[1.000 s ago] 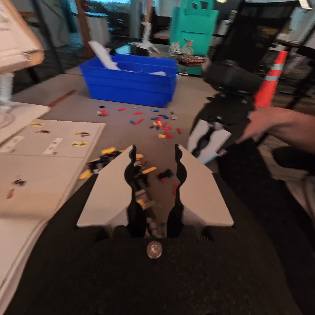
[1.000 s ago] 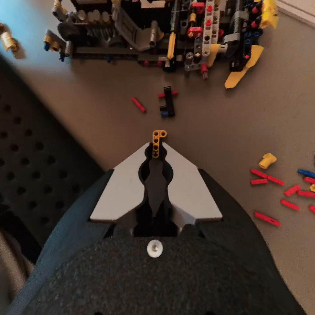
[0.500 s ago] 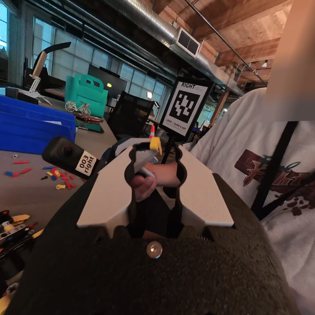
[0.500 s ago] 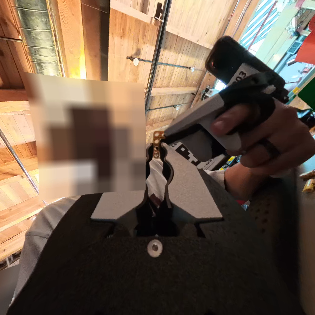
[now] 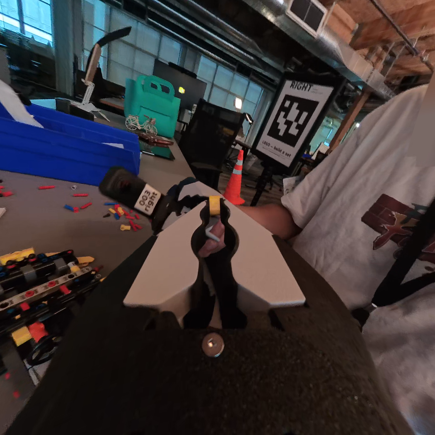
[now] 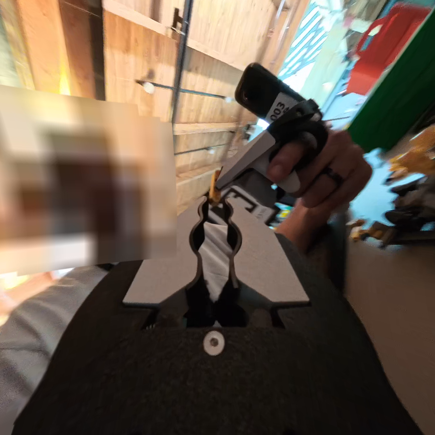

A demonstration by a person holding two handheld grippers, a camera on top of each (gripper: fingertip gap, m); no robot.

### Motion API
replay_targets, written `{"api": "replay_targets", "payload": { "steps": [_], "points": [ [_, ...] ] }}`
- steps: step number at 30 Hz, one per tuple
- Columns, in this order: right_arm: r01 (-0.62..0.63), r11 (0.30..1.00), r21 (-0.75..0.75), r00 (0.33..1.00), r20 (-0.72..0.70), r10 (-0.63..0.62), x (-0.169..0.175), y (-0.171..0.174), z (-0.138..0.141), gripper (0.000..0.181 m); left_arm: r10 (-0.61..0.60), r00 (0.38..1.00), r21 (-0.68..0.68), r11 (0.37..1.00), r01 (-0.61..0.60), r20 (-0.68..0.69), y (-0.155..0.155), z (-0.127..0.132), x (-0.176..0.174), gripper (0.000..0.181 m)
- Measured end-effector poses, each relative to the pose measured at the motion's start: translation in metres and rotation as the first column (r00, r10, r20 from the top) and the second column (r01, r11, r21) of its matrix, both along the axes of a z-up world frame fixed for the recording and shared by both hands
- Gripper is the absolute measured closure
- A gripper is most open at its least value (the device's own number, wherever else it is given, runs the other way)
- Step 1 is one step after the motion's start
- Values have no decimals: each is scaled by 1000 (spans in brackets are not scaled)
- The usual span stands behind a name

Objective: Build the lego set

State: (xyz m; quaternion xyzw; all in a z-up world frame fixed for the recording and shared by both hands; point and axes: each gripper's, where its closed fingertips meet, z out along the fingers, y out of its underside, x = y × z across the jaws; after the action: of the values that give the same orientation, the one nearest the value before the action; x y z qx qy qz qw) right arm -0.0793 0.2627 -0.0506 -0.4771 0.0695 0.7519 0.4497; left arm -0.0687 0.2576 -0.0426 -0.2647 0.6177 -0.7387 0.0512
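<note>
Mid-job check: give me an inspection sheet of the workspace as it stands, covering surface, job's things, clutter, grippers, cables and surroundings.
Surface: grey table, with bare patches between the parts.
Job's things: part-built model at the table's near left; yellow piece held in the air where both grippers meet.
Clutter: loose red, blue and yellow pins scattered on the table; blue bin behind them.
Grippers: left gripper shut on the yellow piece; right gripper has its tips at the same piece, grip unclear through blur.
Cables: nothing seen.
Surroundings: orange cone, green bag, sign on a stand, person in a white shirt.
</note>
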Motion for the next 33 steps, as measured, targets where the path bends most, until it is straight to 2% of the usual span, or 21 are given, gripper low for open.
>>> {"api": "replay_targets", "payload": {
  "steps": [1, 2, 4, 6, 7, 19, 29, 31, 32, 33],
  "points": [
    [59, 998, -1, 992, 108, -59, 2, 1, -6, 166, 8, 1000, -21, 1000, -9, -19, 3, 0, 3, 173],
    [147, 989, 13, 958, 248, -146, 6, 4, -13, 167, 22, 999, -39, 999, -23, -42, 6, -1, 7, 173],
    [325, 940, 103, 823, 459, -335, 19, 9, -19, 167, 41, 996, -83, 995, -48, -77, 10, -2, 13, 173],
    [411, 891, 193, 685, 579, -441, 26, 10, -21, 172, 33, 993, -127, 991, -47, -115, 11, -4, 17, 173],
    [420, 880, 220, 651, 603, -462, 27, 10, -21, 173, 28, 991, -135, 990, -46, -134, 11, -7, 19, 173],
    [418, 884, 210, 614, 651, -445, 26, 9, -28, 174, 31, 978, -74, 996, -48, -208, 5, -27, 25, 173],
    [327, 930, 169, 554, 763, -334, 13, 8, -49, 174, 25, 978, 169, 986, 11, -209, 3, -49, 10, 173],
    [311, 936, 166, 483, 820, -307, 12, 8, -60, 174, 46, 979, 226, 974, 1, -199, 5, -55, 10, 173],
    [311, 935, 168, 397, 871, -289, 17, 7, -70, 170, 69, 979, 225, 974, -24, -191, 8, -53, 13, 173],
    [316, 936, 156, 278, 928, -249, 24, 6, -85, 163, 93, 978, 217, 975, -51, -187, 13, -51, 17, 173]
  ]
}}
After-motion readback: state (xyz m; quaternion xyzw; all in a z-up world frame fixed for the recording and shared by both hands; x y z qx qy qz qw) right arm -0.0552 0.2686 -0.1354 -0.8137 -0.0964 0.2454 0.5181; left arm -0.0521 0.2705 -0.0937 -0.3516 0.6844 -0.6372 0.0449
